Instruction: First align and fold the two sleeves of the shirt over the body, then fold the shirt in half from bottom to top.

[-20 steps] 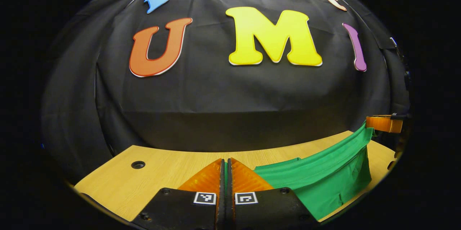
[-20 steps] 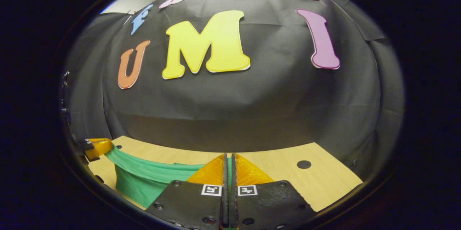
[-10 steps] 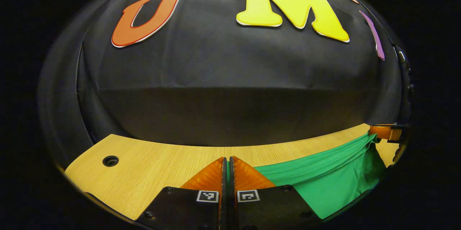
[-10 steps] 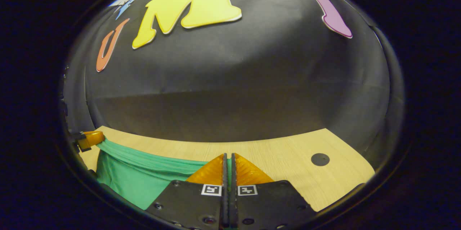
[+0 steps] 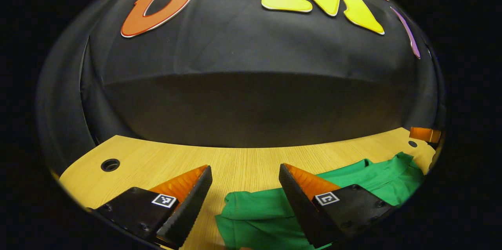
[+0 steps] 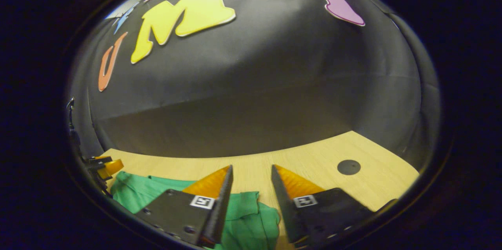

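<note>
Ahead of both grippers the table (image 5: 243,160) runs bare to the booth wall (image 5: 251,109) — the wall closes off the far side. The shirt (image 5: 259,214) lies low and flat under and between the spread fingers, no bar to a pass above it. In the left gripper view the left gripper (image 5: 245,181) has bare wood to its left, with a hole (image 5: 110,164) in it. The right gripper (image 6: 251,179) has open wood to its right — one dark hole (image 6: 348,167) there.

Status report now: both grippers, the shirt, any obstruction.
Left gripper open, right gripper open, neither holding cloth. Green shirt lying bunched on the wooden table under both. Nothing in the way.
</note>
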Motion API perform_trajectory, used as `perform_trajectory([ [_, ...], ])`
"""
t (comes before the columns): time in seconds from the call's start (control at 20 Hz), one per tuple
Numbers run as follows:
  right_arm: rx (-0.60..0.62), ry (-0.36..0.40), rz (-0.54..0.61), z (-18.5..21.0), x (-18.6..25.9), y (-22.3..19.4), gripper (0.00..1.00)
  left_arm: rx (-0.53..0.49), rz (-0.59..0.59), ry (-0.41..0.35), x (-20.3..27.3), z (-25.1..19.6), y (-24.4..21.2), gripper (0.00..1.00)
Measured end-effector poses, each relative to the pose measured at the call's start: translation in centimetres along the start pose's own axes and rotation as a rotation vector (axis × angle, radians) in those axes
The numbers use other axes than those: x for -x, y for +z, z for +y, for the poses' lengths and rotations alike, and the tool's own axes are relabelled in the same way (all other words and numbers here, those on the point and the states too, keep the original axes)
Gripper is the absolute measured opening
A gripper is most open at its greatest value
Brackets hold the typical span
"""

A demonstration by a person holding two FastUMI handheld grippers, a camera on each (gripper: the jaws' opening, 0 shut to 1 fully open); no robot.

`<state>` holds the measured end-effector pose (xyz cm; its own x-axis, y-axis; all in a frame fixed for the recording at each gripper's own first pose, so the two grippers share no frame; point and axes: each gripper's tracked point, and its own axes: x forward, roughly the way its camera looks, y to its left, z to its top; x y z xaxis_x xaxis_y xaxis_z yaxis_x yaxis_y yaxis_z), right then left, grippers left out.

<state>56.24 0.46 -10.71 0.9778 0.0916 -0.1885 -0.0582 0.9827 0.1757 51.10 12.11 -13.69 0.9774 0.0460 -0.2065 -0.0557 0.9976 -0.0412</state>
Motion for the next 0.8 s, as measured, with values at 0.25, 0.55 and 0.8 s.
perform_trajectory([
  [0.25,0.124,0.024,-0.141,1.1,3.8,0.5,0.98,-0.069,-0.132,0.082,4.4,1.7,1.6,1.00],
  [0.55,0.061,-0.031,-0.218,-2.1,10.9,-0.6,0.96,-0.061,-0.241,0.099,12.4,1.1,1.9,1.00],
  [0.8,0.167,-0.029,-0.200,-0.3,16.9,-3.0,0.92,-0.078,-0.145,0.059,18.1,-1.6,-1.8,1.00],
])
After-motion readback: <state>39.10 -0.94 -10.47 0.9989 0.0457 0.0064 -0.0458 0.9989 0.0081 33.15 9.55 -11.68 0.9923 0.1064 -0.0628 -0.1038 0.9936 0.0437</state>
